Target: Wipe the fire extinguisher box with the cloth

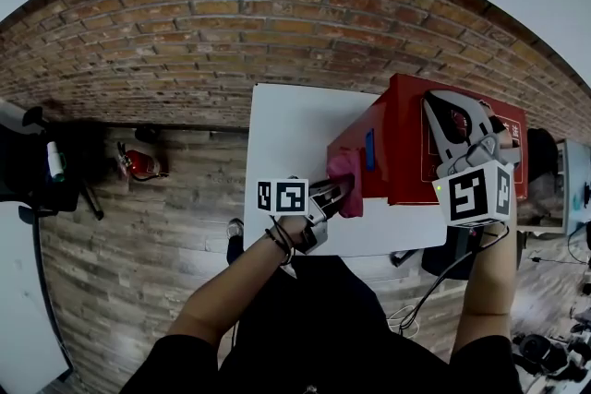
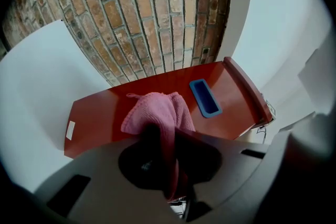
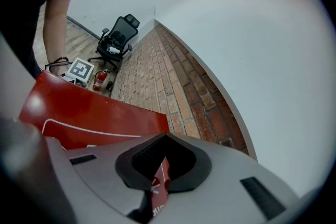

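The red fire extinguisher box (image 1: 402, 157) stands on the white table (image 1: 286, 129) before a brick wall (image 1: 231, 23). The left gripper (image 1: 340, 191) pinches a bunch of the pink cloth (image 2: 157, 113) and holds it against the box's side panel, near the blue recessed handle (image 2: 205, 97). The right gripper (image 3: 157, 178) is clamped on a thin red edge of the box, steadying it, I'd say. The cloth is soft and light, best gripped bunched; the box looks stiff, smooth and likely to slide unless braced.
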`<action>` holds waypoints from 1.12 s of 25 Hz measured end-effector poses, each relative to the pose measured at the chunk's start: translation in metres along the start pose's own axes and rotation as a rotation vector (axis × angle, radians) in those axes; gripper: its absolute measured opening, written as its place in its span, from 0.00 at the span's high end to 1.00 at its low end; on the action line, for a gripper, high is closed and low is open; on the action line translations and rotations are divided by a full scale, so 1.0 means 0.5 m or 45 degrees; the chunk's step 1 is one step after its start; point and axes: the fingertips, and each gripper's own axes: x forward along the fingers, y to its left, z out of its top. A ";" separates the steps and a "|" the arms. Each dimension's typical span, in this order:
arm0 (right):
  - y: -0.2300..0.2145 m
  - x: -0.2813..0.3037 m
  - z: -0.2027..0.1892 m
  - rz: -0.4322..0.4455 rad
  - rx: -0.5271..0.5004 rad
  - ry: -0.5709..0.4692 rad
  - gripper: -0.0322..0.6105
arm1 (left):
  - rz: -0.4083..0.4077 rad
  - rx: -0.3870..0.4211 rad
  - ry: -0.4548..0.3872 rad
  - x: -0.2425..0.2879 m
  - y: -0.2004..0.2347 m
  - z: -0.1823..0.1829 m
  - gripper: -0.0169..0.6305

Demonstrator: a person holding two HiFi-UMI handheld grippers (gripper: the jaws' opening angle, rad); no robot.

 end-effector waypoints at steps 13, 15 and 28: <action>-0.001 0.001 -0.001 0.001 0.003 0.000 0.92 | -0.070 0.002 -0.041 -0.003 -0.080 0.017 0.86; -0.001 0.000 -0.001 0.001 0.003 0.001 0.92 | -0.073 0.008 -0.049 -0.003 -0.091 0.020 0.86; -0.002 0.000 -0.002 -0.002 0.001 -0.005 0.92 | -0.130 0.040 -0.080 -0.006 -0.178 0.035 0.86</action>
